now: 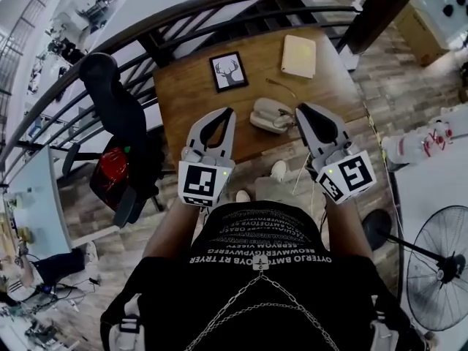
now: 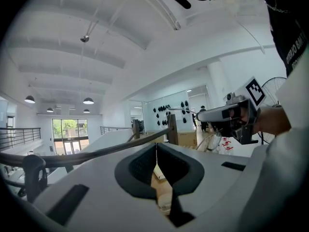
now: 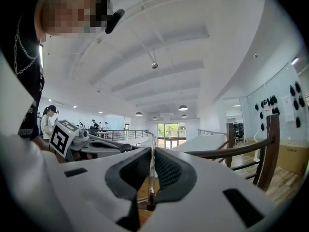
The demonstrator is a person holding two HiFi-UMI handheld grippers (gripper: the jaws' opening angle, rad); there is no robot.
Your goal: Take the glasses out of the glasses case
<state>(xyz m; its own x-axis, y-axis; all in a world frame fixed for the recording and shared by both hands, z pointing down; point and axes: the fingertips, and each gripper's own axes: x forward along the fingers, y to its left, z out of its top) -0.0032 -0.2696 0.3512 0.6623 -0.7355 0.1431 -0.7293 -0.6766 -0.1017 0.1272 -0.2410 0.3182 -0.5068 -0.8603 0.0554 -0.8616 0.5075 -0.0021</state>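
A pale grey glasses case (image 1: 269,117) lies open on the wooden table (image 1: 190,93), just beyond both grippers. My right gripper (image 1: 300,109) is shut on a thin metal arm of the glasses (image 1: 283,89), which curve up and away over the case. In the right gripper view the wire arm (image 3: 150,170) runs up between the closed pads. The left gripper view shows a lens (image 2: 213,141) hanging under the right gripper (image 2: 200,116). My left gripper (image 1: 231,112) hovers to the left of the case, jaws together with nothing in them.
A framed deer picture (image 1: 228,71) and a beige flat pouch (image 1: 298,55) lie farther back on the table. A dark curved railing (image 1: 219,2) runs behind it. A chair with a red bag (image 1: 113,174) stands to the left, and a floor fan (image 1: 439,269) to the right.
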